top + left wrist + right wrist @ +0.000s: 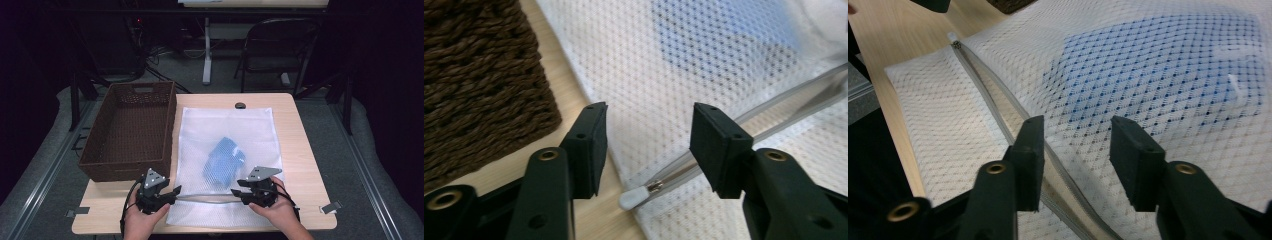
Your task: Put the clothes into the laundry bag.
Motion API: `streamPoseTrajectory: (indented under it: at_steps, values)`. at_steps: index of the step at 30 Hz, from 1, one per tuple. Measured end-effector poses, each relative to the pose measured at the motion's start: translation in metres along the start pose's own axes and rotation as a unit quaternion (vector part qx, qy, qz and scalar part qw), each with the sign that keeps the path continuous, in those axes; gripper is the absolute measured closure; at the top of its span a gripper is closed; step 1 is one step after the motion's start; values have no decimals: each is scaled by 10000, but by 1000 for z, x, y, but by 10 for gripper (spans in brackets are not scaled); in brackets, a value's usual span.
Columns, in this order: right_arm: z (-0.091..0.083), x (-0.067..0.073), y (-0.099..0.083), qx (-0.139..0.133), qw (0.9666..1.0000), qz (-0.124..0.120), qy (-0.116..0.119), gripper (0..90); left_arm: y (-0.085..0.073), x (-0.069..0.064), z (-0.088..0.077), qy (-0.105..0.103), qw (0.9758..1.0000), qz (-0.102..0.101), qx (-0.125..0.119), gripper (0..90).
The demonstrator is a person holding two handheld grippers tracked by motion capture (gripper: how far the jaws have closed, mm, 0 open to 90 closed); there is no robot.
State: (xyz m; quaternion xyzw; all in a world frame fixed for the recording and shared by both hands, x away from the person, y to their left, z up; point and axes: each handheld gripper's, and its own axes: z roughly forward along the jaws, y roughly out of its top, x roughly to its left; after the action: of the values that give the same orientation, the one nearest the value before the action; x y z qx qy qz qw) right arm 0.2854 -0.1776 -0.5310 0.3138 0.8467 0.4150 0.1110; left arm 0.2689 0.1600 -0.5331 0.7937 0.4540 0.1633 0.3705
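High view: a white mesh bag point(227, 150) lies flat at the surface's point(300, 150) centre, blue cloth point(223, 159) inside, brown basket point(130, 131) at nine o'clock. Both tools sit at six o'clock on the zipper point(207, 198). Left tool point(172, 192) stands half open around the zipper pull point(635, 196), gripping nothing. Right tool point(239, 192) is open, empty. Closing off-centre, the left could pinch mesh, miss the small pull, and snag.

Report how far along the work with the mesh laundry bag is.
Done: a blue garment lies inside the white mesh bag. In hand: both grippers, left and right, sit open at the bag's zipper, gripping nothing. Left, probably: moving the bag into the empty wicker basket.
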Motion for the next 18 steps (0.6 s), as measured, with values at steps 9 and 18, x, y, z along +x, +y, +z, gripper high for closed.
streamPoseTrajectory:
  at_steps: [9, 18]
  values:
    - [-17, -4, 11, -156, 9993, -122, -329, 470, 2, 3, -5, -95, 9995, -317, 24, 505]
    - [-41, -3, 1, -438, 9977, 161, -495, 488, 5, 1, -7, -306, 9981, -527, 43, 469]
